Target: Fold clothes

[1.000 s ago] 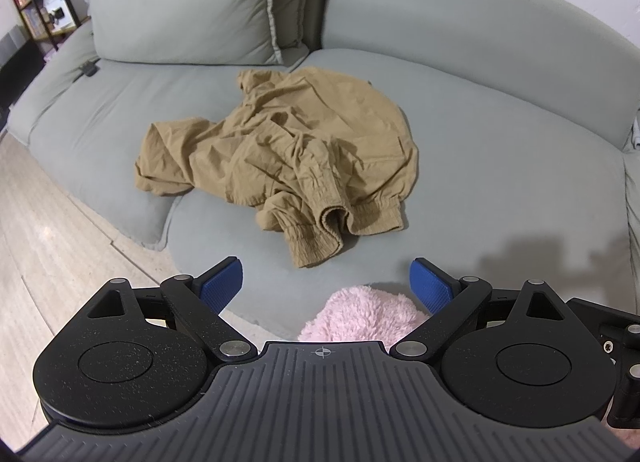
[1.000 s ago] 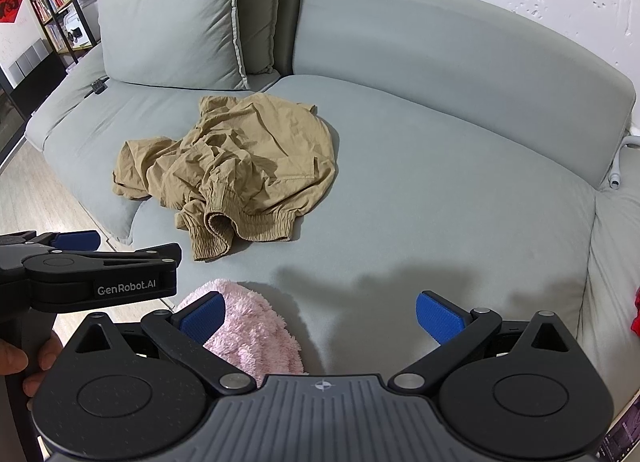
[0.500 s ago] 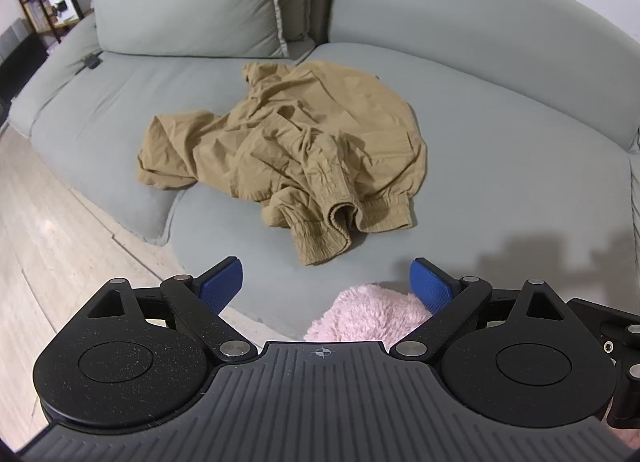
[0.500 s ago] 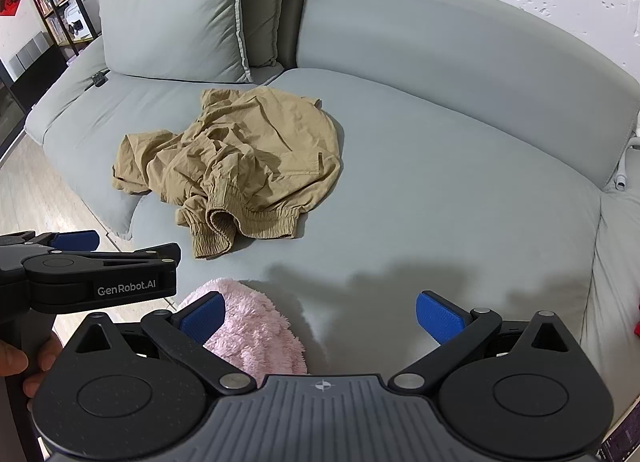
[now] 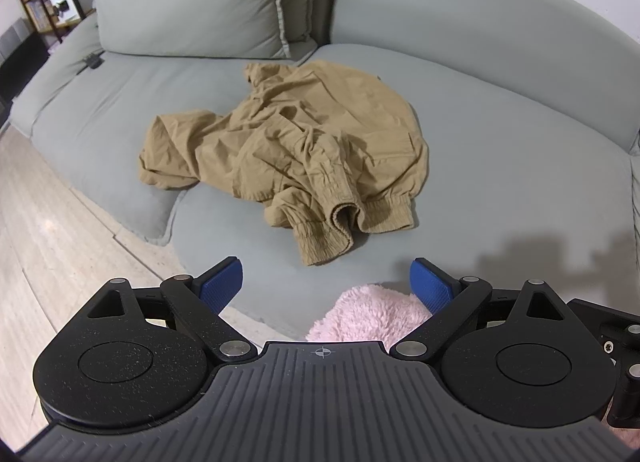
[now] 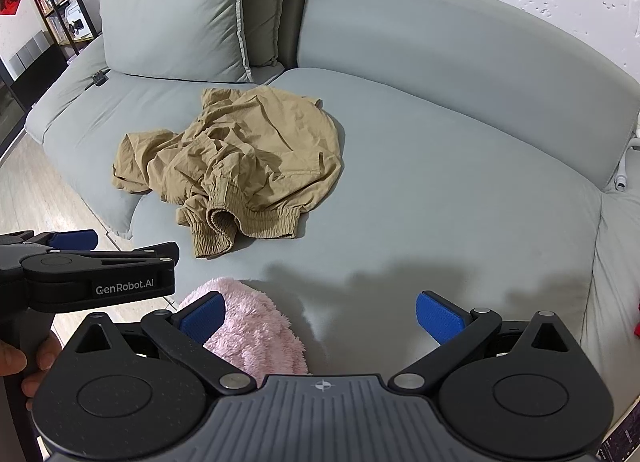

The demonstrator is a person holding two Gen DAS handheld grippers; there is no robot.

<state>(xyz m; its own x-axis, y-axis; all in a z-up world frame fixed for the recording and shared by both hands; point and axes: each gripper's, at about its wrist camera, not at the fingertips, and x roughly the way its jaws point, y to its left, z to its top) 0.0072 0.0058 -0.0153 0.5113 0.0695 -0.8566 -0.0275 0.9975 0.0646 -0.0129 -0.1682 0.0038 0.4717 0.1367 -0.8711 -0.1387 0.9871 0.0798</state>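
On sofa (image 5: 500,165): crumpled tan jacket (image 5: 304,153) | pink fluffy cloth (image 6: 256,334) nearer | left tongs (image 5: 326,282), right tongs (image 6: 320,316) both spread, empty

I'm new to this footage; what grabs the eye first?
A crumpled tan jacket lies in a heap on the grey sofa. A fluffy pink cloth sits at the seat's near edge, and both claws, left and right, hover open, holding nothing.

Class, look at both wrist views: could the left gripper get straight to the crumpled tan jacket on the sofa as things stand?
Probably yes. The left gripper is open and empty, and bare sofa cushion lies between it and the tan jacket. The pink fluffy item sits low, beneath the fingers.
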